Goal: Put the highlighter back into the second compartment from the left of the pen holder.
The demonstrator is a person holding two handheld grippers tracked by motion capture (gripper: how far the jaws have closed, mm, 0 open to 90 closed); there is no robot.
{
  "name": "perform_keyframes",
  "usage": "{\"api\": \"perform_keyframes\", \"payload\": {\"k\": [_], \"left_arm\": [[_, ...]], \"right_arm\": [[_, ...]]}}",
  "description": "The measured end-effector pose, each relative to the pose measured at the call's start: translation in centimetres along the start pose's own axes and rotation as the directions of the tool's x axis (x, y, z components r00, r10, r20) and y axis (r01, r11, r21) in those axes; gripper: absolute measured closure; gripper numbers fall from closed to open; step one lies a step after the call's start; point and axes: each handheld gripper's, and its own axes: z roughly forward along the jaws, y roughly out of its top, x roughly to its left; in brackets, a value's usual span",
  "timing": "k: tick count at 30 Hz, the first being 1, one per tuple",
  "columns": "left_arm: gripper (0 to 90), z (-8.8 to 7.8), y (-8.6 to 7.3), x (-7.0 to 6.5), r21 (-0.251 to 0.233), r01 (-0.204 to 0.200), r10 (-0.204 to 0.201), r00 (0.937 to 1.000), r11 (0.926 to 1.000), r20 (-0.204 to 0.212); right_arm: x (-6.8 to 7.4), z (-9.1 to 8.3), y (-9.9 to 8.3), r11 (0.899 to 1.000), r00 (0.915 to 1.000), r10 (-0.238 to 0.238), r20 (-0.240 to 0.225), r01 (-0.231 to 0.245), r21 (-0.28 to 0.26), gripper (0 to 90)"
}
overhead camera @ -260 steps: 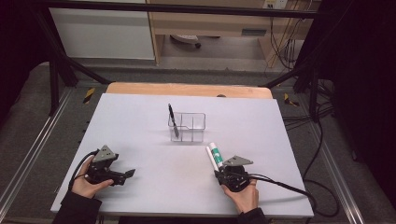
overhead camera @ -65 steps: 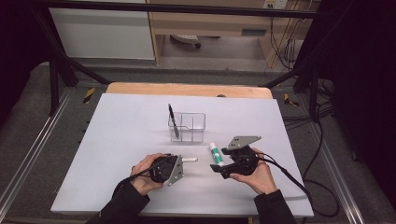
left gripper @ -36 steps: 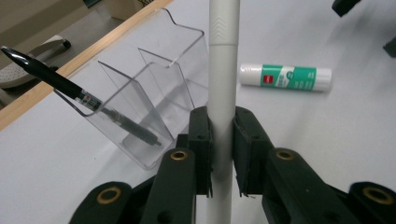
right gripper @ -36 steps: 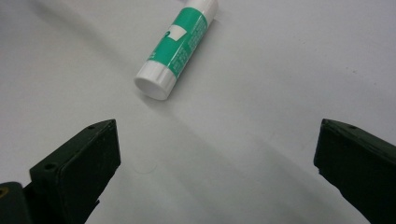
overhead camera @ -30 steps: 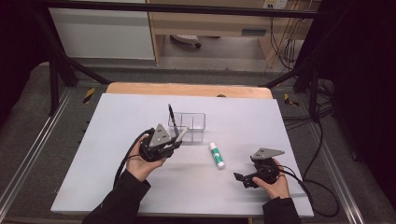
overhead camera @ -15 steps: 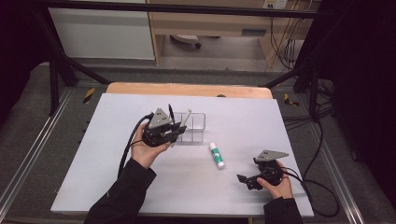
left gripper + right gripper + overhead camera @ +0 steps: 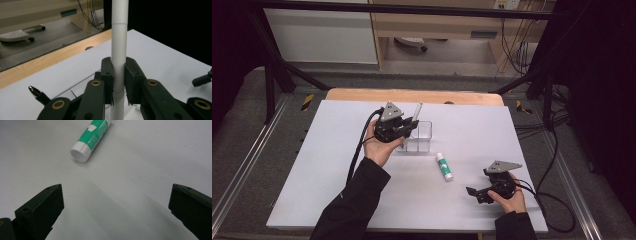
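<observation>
My left gripper is raised over the clear plastic holder in the middle of the white table. Its jaws are shut on a white pen that stands upright between the pads; the same white pen pokes up above the gripper. A black pen with a shiny tip stands in the holder just below. My right gripper rests low at the table's front right, open with nothing between its jaws. A green-and-white glue stick lies flat on the table between the two grippers, its white cap toward the right gripper.
A wooden strip runs along the table's far edge. Black cables trail from both grippers, and a metal frame surrounds the table. Bare white surface lies to the left and front.
My left gripper has carried the white pen up and away from me until it is over the clear holder. The right gripper and glue stick have stayed where they were.
</observation>
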Motion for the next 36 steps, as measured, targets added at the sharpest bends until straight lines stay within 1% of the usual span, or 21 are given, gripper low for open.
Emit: {"api": "perform_keyframes", "payload": {"k": [3, 6, 9, 12, 15, 18, 21, 24, 27, 30, 36], "left_arm": [[78.0, 0.4, 0.6, 0.1, -0.012, 0.01, -0.01, 0.9999, 0.9999, -0.006], [78.0, 0.9, 1.1, 0.1, -0.022, 0.009, -0.01, 0.9999, 0.9997, -0.013], [78.0, 1.4, 1.4, 0.2, -0.017, 0.004, -0.004, 0.9998, 0.9998, -0.022], [78.0, 2.1, 1.4, 0.5, -0.016, 0.009, -0.01, 0.9994, 0.9998, -0.033], [78.0, 2.7, 1.3, 1.0, -0.021, 0.011, -0.012, 0.9991, 0.9997, -0.04], [78.0, 3.2, 1.0, 1.3, -0.008, 0.005, -0.006, 0.9986, 1.0, -0.052], [78.0, 3.8, 0.9, 1.6, -0.005, 0.004, -0.005, 0.9983, 1.0, -0.057], [78.0, 4.3, 0.7, 1.8, -0.015, 0.008, -0.009, 0.9985, 0.9999, -0.054], [78.0, 4.7, 0.6, 2.0, -0.017, 0.001, -0.002, 0.9986, 0.9999, -0.052], [78.0, 5.1, 0.3, 2.2, -0.005, -0.003, 0.003, 0.9982, 1.0, -0.061], [78.0, 5.7, -0.2, 2.5, 0.023, -0.006, 0.008, 0.9981, 0.9997, -0.061]], "right_arm": [[0.0, 0.0, 0.0, 1.0, 1.0, -0.001, -0.003, 0.001, -0.001, 0.5], [0.0, -0.1, 0.0, 1.0, 1.0, -0.001, -0.003, 0.001, 0.001, 0.5], [0.0, -0.1, 0.0, 1.0, 1.0, -0.004, -0.004, 0.004, -0.002, 0.5], [0.0, -0.1, 0.0, 1.0, 1.0, -0.001, -0.004, 0.001, 0.0, 0.5], [0.0, 0.0, 0.0, 1.0, 1.0, 0.002, -0.007, -0.002, 0.001, 0.5], [0.0, 0.0, 0.0, 1.0, 1.0, 0.0, -0.005, 0.0, 0.0, 0.5], [-0.1, 0.0, 0.0, 1.0, 1.0, -0.004, -0.006, 0.004, -0.001, 0.5], [-0.1, 0.0, 0.0, 1.0, 0.9999, -0.008, -0.007, 0.008, 0.003, 0.5], [0.0, 0.0, 0.0, 1.0, 0.9999, -0.006, -0.011, 0.006, 0.005, 0.5], [0.0, 0.0, 0.0, 1.0, 0.9999, -0.004, -0.012, 0.004, 0.003, 0.6], [-0.1, 0.0, 0.0, 1.0, 0.9998, -0.012, -0.013, 0.012, 0.003, 0.6]]}}
